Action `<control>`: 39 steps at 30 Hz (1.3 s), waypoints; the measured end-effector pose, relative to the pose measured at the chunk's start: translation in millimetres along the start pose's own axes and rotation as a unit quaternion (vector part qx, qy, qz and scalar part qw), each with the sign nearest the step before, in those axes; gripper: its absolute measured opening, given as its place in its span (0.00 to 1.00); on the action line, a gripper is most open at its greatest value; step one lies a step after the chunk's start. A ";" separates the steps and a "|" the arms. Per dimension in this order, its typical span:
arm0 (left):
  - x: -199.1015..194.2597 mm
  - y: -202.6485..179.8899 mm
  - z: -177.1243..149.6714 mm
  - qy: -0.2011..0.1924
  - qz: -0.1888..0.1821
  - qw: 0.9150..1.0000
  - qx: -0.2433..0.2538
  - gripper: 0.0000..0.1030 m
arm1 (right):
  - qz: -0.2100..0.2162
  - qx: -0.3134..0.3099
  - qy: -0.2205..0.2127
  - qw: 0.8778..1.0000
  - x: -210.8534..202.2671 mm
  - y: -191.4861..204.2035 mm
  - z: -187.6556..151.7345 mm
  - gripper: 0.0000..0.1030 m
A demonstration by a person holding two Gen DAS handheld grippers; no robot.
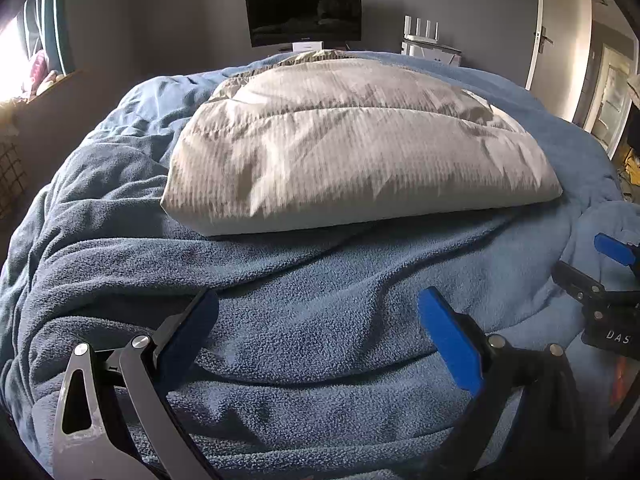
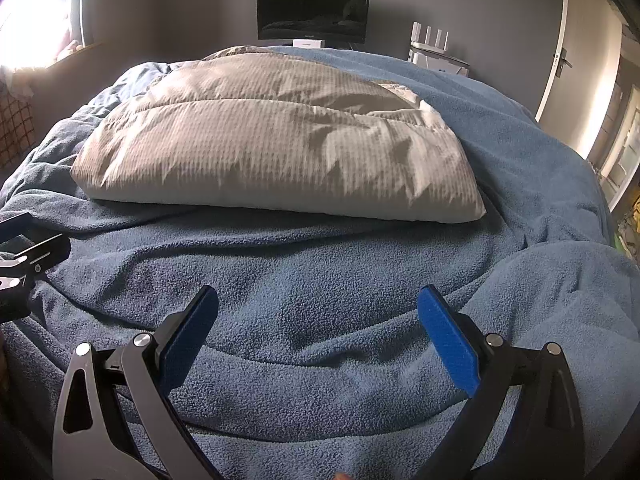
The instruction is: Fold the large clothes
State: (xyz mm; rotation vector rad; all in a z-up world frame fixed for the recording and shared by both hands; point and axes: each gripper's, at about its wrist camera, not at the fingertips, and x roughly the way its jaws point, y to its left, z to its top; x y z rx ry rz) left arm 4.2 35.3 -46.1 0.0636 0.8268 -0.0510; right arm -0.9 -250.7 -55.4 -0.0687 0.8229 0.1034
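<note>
Left wrist view shows the left gripper (image 1: 318,320) spread wide, empty, above the blue fleece blanket (image 1: 320,300). The right gripper (image 2: 318,320) gapes likewise. The grey padded garment (image 2: 276,140) lies folded mid-bed, so folding looks largely done.

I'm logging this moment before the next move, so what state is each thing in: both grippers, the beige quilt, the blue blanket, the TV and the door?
left gripper: open, empty, over the fleece
right gripper: open, empty, over the fleece
beige quilt: folded into a thick pad, lying on the blanket
blue fleece blanket: spread out, rumpled
TV: screen dark
door: open
</note>
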 end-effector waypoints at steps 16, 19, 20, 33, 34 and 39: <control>0.7 -1.0 -0.1 0.004 0.000 1.000 0.001 0.94 | 0.000 0.001 0.000 1.000 -0.4 -0.6 0.0 0.93; 0.8 -1.2 0.0 0.004 0.000 1.000 0.001 0.94 | 0.000 0.001 0.001 1.000 -0.1 -0.3 -0.1 0.93; 0.7 -1.2 -0.1 0.004 -0.001 1.000 0.001 0.94 | 0.000 0.001 0.001 1.000 -0.1 -0.6 0.1 0.93; 3.1 0.5 0.9 0.012 -0.010 1.000 -0.005 0.94 | -0.002 0.005 0.000 1.000 -1.1 -5.1 0.5 0.93; 3.9 2.4 1.0 0.015 -0.013 1.000 -0.007 0.94 | -0.002 0.008 -0.003 1.000 -3.1 -6.8 1.3 0.93; 0.1 9.2 4.3 0.018 -0.002 1.000 -0.011 0.94 | -0.001 0.029 -0.022 0.999 -26.7 -27.5 16.8 0.93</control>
